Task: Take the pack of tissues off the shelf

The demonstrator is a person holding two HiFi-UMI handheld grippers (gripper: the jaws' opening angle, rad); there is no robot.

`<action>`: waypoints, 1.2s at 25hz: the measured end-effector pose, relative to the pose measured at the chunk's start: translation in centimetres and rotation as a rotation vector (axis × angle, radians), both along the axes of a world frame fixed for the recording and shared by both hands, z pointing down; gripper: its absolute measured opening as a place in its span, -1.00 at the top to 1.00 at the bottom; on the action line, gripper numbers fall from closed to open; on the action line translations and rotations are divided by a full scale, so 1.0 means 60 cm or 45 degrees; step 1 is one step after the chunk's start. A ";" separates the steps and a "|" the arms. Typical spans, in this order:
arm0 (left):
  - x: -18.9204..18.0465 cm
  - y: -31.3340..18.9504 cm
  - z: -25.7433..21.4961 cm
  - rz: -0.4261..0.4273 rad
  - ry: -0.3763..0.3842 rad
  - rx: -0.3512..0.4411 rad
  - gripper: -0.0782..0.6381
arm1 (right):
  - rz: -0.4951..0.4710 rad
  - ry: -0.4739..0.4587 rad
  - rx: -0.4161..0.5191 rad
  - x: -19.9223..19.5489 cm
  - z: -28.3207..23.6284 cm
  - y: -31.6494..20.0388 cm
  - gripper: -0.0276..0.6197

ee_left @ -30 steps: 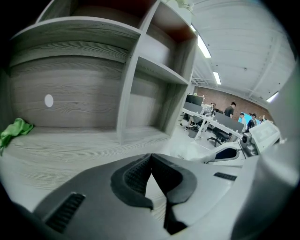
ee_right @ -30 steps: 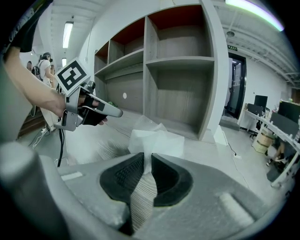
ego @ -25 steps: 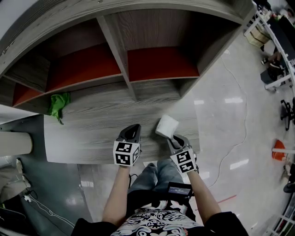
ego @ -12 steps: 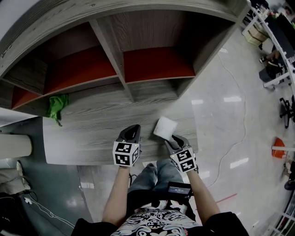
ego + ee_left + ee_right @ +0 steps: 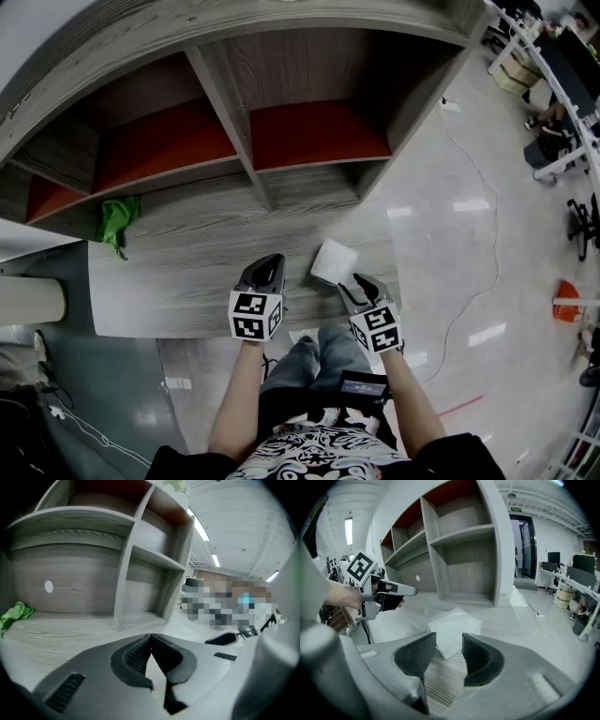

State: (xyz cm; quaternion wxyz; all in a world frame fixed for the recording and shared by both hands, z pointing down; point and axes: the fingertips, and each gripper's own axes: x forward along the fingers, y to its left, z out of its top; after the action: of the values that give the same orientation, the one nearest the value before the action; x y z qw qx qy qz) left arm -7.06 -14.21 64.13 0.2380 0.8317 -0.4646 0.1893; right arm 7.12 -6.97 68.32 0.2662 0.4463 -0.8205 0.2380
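The white pack of tissues (image 5: 335,262) lies flat on the grey wooden table (image 5: 187,281) in front of the shelf unit (image 5: 309,131). My right gripper (image 5: 353,285) sits just behind it, jaws opening. In the right gripper view the pack (image 5: 452,627) pokes one corner between the fingertips, and the pads (image 5: 476,651) do not press on it; the right gripper (image 5: 449,641) holds nothing. My left gripper (image 5: 269,266) hovers to the pack's left over the table, shut and empty, its tips meeting (image 5: 150,637). It also shows in the right gripper view (image 5: 412,591).
A green cloth (image 5: 116,217) lies at the table's far left (image 5: 14,613). The shelf compartments have red backs and hold nothing I can see. The table's right edge drops to a glossy floor with a white cable (image 5: 478,187) and an orange object (image 5: 567,305).
The right gripper's jaws have parted and let go of the tissue pack, which now rests on the table. The left gripper has stayed where it was.
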 end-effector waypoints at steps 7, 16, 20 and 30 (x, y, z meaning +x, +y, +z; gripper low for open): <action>0.001 -0.003 -0.015 -0.010 0.016 0.027 0.76 | -0.004 -0.001 0.036 -0.002 -0.020 0.000 0.44; 0.002 -0.014 -0.044 -0.016 0.027 0.084 0.76 | 0.019 0.020 0.173 -0.007 -0.071 -0.017 0.44; -0.012 -0.023 -0.067 -0.044 0.053 0.104 0.76 | 0.028 0.022 0.204 -0.008 -0.093 -0.030 0.44; -0.012 -0.030 -0.133 -0.012 0.055 0.189 0.76 | 0.135 -0.005 0.308 -0.004 -0.157 -0.053 0.53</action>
State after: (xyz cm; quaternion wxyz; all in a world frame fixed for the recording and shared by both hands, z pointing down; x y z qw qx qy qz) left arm -7.81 -16.04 56.17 0.1866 0.8487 -0.4760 0.1352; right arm 6.85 -10.14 58.92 0.1959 0.5175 -0.8190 0.1521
